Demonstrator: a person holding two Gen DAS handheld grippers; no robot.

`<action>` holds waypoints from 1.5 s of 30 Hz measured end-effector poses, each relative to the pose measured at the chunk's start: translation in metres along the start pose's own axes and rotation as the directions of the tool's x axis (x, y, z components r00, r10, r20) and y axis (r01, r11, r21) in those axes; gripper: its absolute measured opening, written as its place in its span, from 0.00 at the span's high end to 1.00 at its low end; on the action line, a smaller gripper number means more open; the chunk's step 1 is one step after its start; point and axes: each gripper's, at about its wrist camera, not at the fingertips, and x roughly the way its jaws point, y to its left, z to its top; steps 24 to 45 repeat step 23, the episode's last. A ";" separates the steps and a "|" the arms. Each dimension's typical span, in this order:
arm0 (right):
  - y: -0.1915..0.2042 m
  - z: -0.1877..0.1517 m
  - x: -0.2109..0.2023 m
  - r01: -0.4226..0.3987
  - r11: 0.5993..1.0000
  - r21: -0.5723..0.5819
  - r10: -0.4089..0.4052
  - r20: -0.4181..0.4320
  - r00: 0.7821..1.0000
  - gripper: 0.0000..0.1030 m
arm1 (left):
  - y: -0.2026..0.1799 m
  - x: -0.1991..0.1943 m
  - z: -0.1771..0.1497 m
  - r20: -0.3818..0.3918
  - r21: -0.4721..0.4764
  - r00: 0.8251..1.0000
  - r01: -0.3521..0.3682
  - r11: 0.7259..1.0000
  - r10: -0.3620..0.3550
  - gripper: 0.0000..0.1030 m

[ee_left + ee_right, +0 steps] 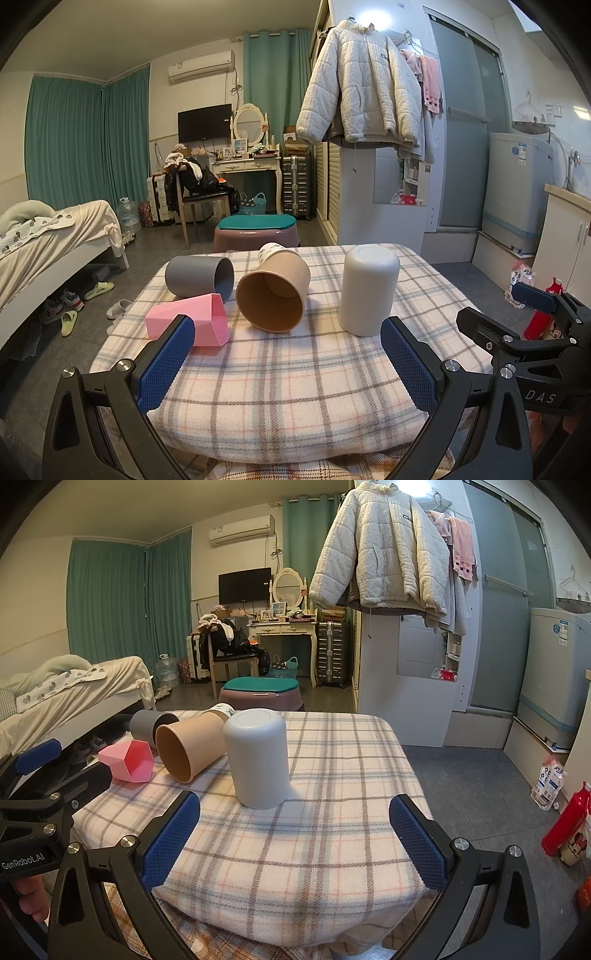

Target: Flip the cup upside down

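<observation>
The worktop (295, 369), covered with a plaid cloth, carries four cups. The white cup (368, 290) is the biggest; it stands on the right side, upside down, its closed base facing up and its rim against the cloth. In the right wrist view the same white cup (257, 757) sits just ahead of the left finger of the right gripper, apart from it.

Left of it lies the brown paper cup (275, 290) on its side, open mouth turned toward the near edge. Further left and farther back lies the grey cup (199, 277), also on its side, mouth pointing right. The pink cup (192, 319), faceted, lies on its side at the near left, its mouth turned right, just in front of the grey one and close beside the brown one.

The left gripper (288, 339) hangs over the near edge of the worktop, jaws spread wide and holding nothing. The right gripper (295, 816) is likewise released, its blue pads (171, 840) well apart over bare cloth.
</observation>
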 end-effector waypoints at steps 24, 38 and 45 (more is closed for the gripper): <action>0.004 -0.007 0.004 -0.003 1.000 0.000 0.003 -0.012 1.000 0.00 | 0.003 -0.004 -0.003 -0.007 0.011 1.000 0.015 1.000 -0.015 0.00; 0.004 -0.007 0.004 -0.003 1.000 0.000 0.003 -0.012 1.000 0.00 | 0.003 -0.004 -0.003 -0.007 0.011 1.000 0.015 1.000 -0.015 0.00; 0.004 -0.007 0.004 -0.003 1.000 0.000 0.003 -0.012 1.000 0.00 | 0.003 -0.004 -0.003 -0.007 0.011 1.000 0.015 1.000 -0.015 0.00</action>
